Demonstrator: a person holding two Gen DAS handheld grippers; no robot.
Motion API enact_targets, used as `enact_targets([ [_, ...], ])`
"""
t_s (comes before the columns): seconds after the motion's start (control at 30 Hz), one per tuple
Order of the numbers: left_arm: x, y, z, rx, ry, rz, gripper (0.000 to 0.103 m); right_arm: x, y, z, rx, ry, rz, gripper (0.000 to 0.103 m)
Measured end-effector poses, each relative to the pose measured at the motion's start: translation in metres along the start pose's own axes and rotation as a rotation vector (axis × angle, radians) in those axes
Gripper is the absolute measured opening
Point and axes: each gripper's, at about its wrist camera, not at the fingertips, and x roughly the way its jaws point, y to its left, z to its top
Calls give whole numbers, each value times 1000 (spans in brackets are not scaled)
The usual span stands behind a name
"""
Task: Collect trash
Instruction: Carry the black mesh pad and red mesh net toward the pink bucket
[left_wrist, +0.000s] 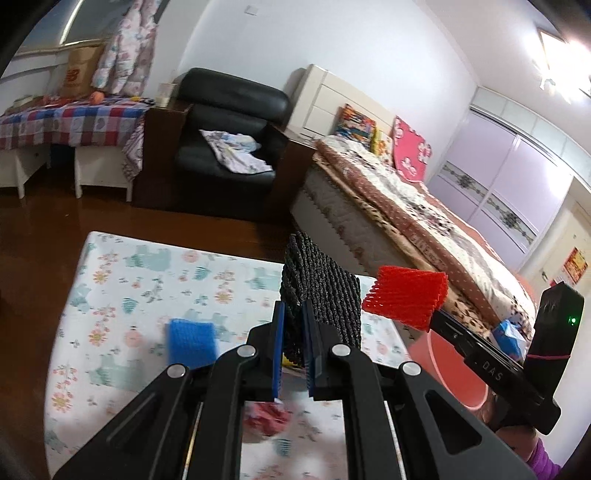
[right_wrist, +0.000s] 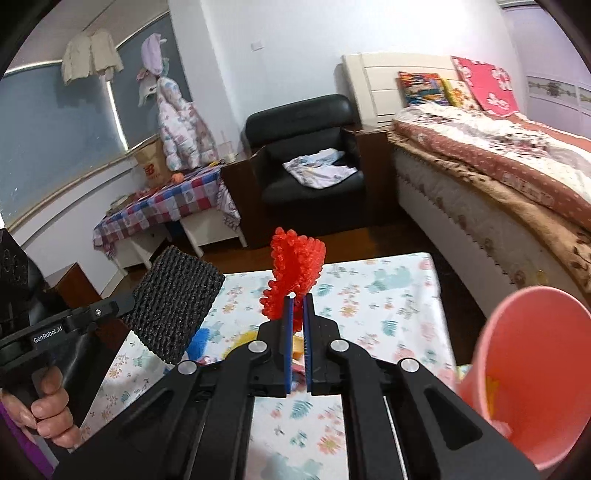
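Foam nets (left_wrist: 325, 291) (right_wrist: 295, 266) pinched between both grippers' fingers (left_wrist: 279, 332).

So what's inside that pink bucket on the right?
The right wrist view looks into the pink bucket: something yellow shows low on its inner wall. The bottom is cut off by the rim and the picture's edge, so anything else stays hidden.

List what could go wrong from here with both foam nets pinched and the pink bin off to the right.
1. The red foam net is pinched only at its lower edge by the right gripper; it may slip out on the way to the pink bin.
2. The black foam net in the left gripper hangs close beside the red one; they might snag.
3. The blue foam net and other scraps on the table may be overlooked.
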Motion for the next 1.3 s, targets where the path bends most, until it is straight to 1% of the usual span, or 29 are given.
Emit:
enact_targets([
  [0.1,5,-18,-2,22,11,-29,8,-16,-17,-2,24,-13,-40,5],
  [0.37,33,-86,-17,89,60,-124,8,-58,-76,-19,103,-26,-161,5],
  [0.57,54,-134,-31,150,106,-175,8,-79,-116,-34,164,-31,-220,5],
  [0.7,68,-162,-41,186,137,-201,8,-88,-131,-43,186,-30,-249,5],
  [0.87,84,-193,-54,224,171,-221,8,-98,-152,-53,211,-25,-277,5],
  [0.97,91,-203,-62,242,189,-227,8,-101,-163,-58,231,-17,-286,5],
  [1.3,121,-236,-84,291,251,-215,9,-104,-186,-72,269,11,-301,5],
])
